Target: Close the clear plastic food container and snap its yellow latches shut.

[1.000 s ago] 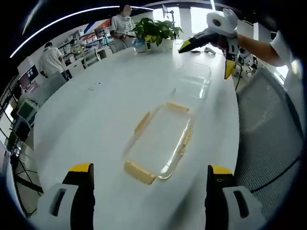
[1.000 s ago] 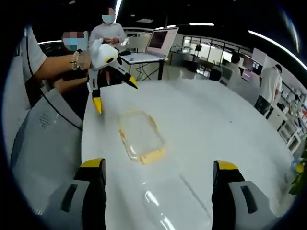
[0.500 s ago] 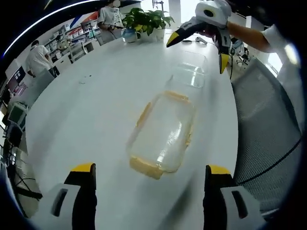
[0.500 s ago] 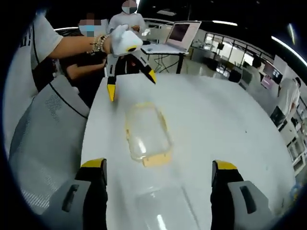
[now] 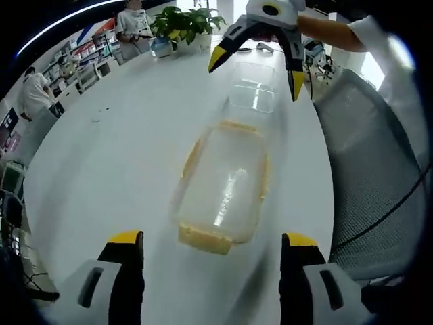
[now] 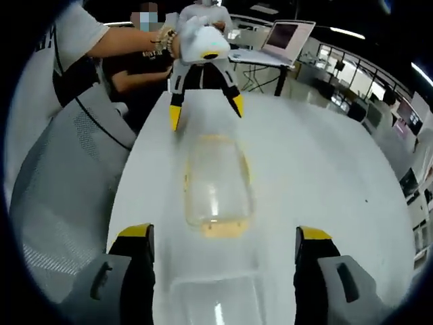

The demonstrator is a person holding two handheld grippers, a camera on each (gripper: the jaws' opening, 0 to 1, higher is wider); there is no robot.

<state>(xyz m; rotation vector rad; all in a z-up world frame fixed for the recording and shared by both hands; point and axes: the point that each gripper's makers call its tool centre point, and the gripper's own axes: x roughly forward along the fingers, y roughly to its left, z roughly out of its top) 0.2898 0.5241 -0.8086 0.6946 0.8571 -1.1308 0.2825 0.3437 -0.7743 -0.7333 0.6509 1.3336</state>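
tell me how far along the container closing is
Done: nothing visible yet. The lid with yellow latches lies flat on the white table, apart from the clear container base. In hand: nothing; the left gripper and right gripper are both open, facing each other over the parts. Left: set the lid on the base and snap the latches.

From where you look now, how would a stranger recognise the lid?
Start at the large white table. Near its edge lie two clear plastic pieces in a row. The flat clear lid with yellow latches has yellow around its rim; the neighbouring clear plastic container base has none.
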